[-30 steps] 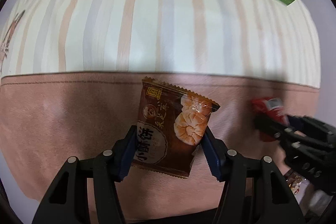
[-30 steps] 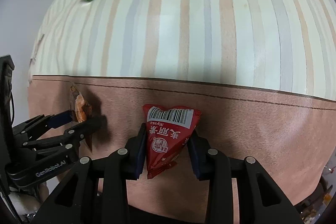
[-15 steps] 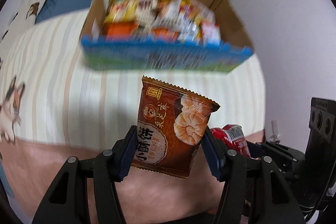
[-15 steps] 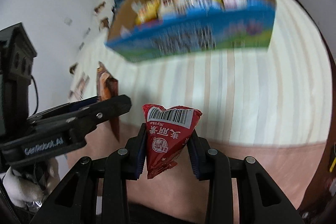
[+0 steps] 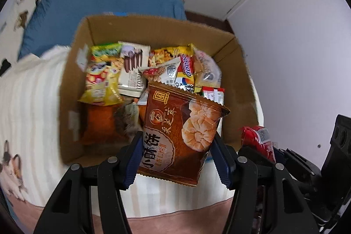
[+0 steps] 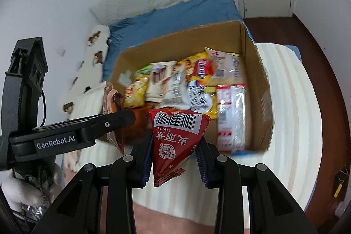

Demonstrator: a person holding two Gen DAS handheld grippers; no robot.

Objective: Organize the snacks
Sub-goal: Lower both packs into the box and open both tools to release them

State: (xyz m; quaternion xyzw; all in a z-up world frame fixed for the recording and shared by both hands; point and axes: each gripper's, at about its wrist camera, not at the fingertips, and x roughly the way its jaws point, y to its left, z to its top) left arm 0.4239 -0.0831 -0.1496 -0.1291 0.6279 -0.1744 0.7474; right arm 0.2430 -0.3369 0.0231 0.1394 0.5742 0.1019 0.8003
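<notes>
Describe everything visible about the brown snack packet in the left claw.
The brown snack packet is glossy film with zigzag-crimped top and bottom edges, printed with pale round biscuits and Chinese lettering. It stands upright, slightly tilted, unopened as far as shows, clamped at both side edges by the left claw, in front of the cardboard box.

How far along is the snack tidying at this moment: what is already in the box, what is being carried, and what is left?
Done: the cardboard box on the bed already holds many packets. In hand: the left gripper clamps a brown pastry packet and the right gripper a red packet, both near the box's front edge. Left: dropping these two in. No other loose snacks show on the bed in these views.
</notes>
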